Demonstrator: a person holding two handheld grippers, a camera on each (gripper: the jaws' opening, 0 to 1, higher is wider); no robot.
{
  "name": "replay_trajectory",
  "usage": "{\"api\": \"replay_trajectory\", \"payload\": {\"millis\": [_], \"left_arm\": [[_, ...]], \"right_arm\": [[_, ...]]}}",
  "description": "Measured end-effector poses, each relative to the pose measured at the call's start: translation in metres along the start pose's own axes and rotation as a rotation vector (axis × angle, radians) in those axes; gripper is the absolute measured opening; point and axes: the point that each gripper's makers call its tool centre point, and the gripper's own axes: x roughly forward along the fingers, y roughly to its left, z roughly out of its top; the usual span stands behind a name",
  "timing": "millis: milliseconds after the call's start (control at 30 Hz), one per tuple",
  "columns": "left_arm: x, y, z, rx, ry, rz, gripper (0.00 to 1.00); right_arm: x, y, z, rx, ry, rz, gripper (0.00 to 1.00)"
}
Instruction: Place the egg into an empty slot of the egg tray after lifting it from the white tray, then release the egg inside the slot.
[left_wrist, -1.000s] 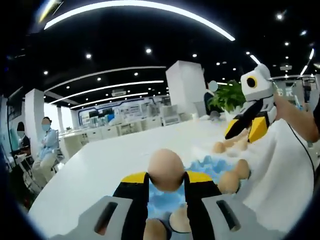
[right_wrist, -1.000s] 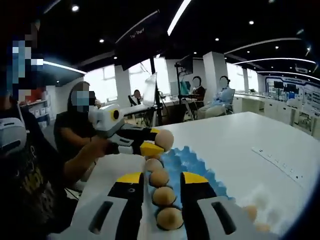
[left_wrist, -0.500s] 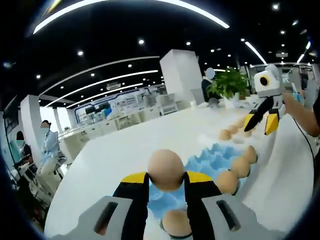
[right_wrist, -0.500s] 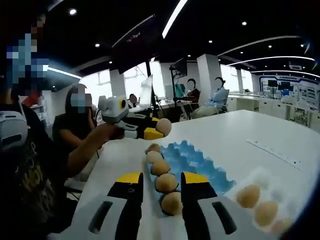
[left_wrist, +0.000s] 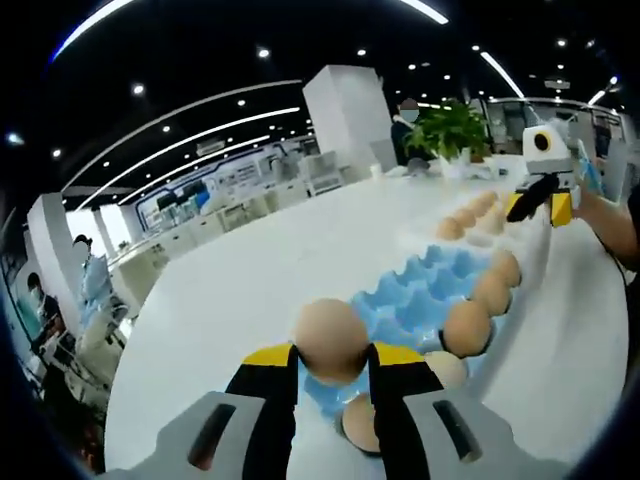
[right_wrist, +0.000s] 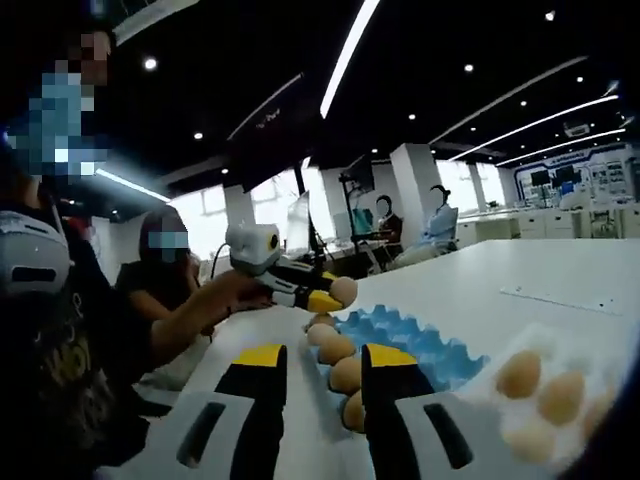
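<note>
A tan egg (left_wrist: 328, 335) sits between the yellow-tipped jaws of my left gripper (left_wrist: 332, 352), shut on it above the near end of the blue egg tray (left_wrist: 410, 300). Several eggs fill the tray's right-hand row (left_wrist: 467, 327). In the right gripper view the same left gripper (right_wrist: 318, 296) holds the egg (right_wrist: 343, 290) over the far end of the egg tray (right_wrist: 405, 340). My right gripper (right_wrist: 322, 362) stands open with nothing in it. It also appears far right in the left gripper view (left_wrist: 538, 206), beside the white tray (left_wrist: 440, 238) with its eggs (left_wrist: 452, 228).
The white tray (right_wrist: 585, 345) with eggs (right_wrist: 520, 374) lies at the right. Everything rests on a long white table (left_wrist: 240, 290). A person's hand (right_wrist: 215, 300) holds the left gripper. People sit at the far desks, and a potted plant (left_wrist: 452, 130) stands beyond the table.
The left gripper's view has tipped down over the blue tray, with the egg still held. The right gripper has drawn back toward the white tray and sits lower to the table.
</note>
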Motion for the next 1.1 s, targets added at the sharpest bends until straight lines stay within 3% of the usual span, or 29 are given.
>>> {"api": "replay_trajectory", "payload": {"millis": [167,400,633,767,1000,1100], "left_arm": [[-0.002,0.011,-0.005,0.039,0.073,-0.007,0.28],[-0.001,0.018,-0.014,0.126,0.231,-0.081,0.28],[0.006,0.025,-0.02,0.263,0.354,-0.14,0.28],[0.008,0.025,-0.021,0.304,0.387,-0.169,0.28],[0.008,0.015,-0.023,0.538,0.545,-0.284,0.28],[0.008,0.015,-0.023,0.602,0.608,-0.302,0.28]], "right_arm": [[0.0,-0.001,-0.003,-0.012,0.013,-0.009,0.31],[-0.001,0.001,0.0,0.0,-0.007,-0.008,0.3],[0.003,0.003,-0.003,0.0,-0.002,-0.005,0.3],[0.005,0.003,-0.004,0.0,-0.002,-0.005,0.3],[0.007,0.003,-0.006,0.008,-0.001,-0.004,0.3],[0.01,0.008,-0.008,0.003,0.005,0.006,0.3]]}}
